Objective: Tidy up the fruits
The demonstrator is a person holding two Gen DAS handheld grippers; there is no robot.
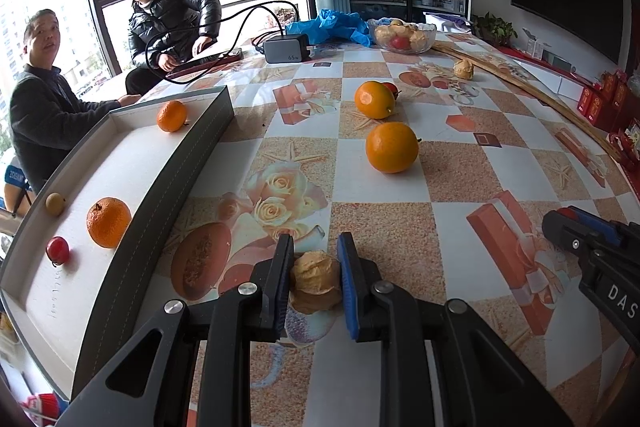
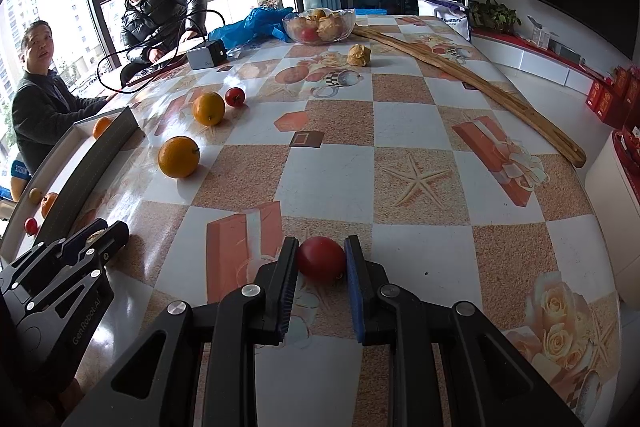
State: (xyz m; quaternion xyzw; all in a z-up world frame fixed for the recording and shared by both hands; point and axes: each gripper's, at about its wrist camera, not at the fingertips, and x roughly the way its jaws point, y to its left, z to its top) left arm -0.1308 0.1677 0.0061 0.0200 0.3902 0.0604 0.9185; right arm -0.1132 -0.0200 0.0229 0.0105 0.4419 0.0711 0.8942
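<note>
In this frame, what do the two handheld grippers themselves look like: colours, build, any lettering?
Both look the same build: matte black angular linkages with triangular cut-outs and silver round pivot bolts. On each, one finger carries a blue ribbed pad and the other a black ribbed pad. The left gripper shows white "GenRobot.AI" lettering on its side in the right wrist view; the right gripper shows white "DAS", cut off. No cables or sleeves are visible.
</note>
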